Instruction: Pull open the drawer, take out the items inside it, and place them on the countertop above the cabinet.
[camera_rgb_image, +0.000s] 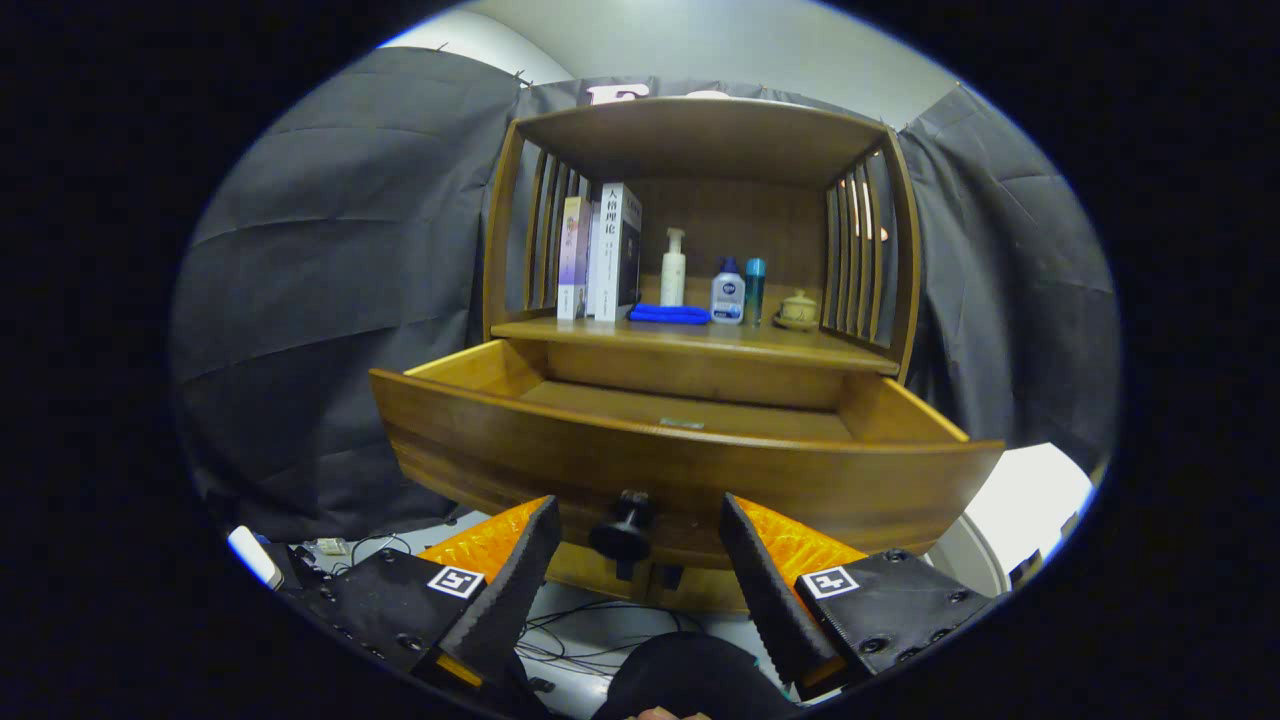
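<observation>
Dark cloth drapes the booth behind a brown wooden cabinet (700, 200), whose slatted sides enclose an open shelf that serves as the countertop (690, 338) beyond my fingers. Ahead of my gripper (640, 545) the curved-front wooden drawer (680, 465) stands pulled well out, its black round knob (622, 535) sitting between my two fingers but touched by neither; my jaws are spread wide and hold nothing. The drawer floor, seen over the front board, appears bare apart from a small pale flat object (682, 423) just behind the front wall, too small to identify. On the countertop, farther beyond, stand upright books (600, 252) at my left, a folded blue cloth (669, 314), a white pump bottle (673, 267), a small blue-capped bottle (728, 292), a slim teal container (755, 290) and a lidded tan ceramic pot (798, 309) at my right. I judge the pulling step complete, which is why my jaws stand released from the knob; what remains, if the pale object is an item, is to lift it out.
</observation>
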